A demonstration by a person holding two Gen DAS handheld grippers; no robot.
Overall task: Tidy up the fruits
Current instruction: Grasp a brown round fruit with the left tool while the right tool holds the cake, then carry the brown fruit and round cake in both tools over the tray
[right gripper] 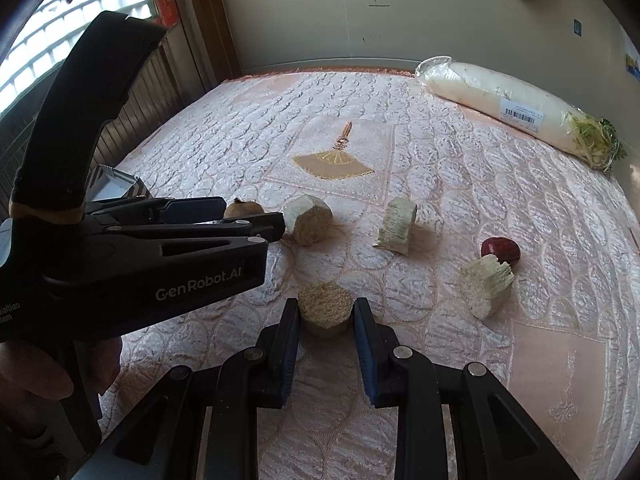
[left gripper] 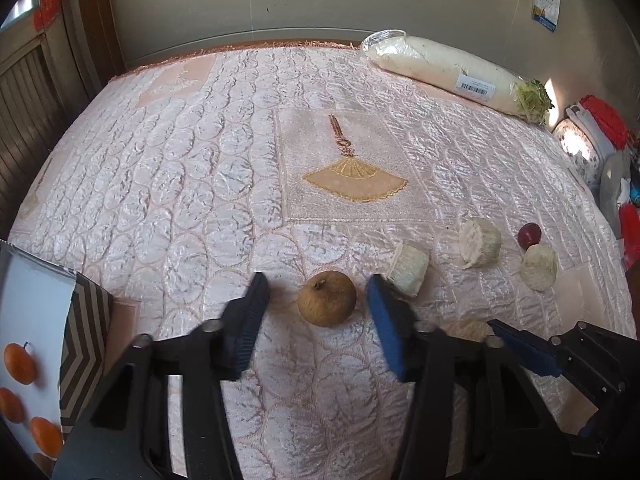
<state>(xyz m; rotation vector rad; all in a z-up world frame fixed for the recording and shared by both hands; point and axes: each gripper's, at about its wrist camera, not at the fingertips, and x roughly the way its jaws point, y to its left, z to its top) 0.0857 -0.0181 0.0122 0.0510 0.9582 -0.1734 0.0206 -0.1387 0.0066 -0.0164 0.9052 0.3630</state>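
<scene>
A small brown round fruit [left gripper: 327,299] lies on the pink quilted bed [left gripper: 180,160], between the fingers of my open left gripper [left gripper: 318,294], untouched by either. Its top also shows in the right wrist view [right gripper: 244,208], behind the left gripper's fingers [right gripper: 240,220]. My right gripper [right gripper: 326,316] stands around a cut pale chunk with a fibrous top [right gripper: 325,307]; both pads sit at its sides. Three more pale chunks [right gripper: 312,219] [right gripper: 397,226] [right gripper: 486,286] and a dark red fruit [right gripper: 500,250] lie further out.
A long white radish in plastic wrap [left gripper: 460,74] lies at the far right of the bed. A box printed with oranges [left gripper: 36,344] stands at the left edge. Bags and clutter [left gripper: 608,152] sit beyond the right side. A wall runs behind.
</scene>
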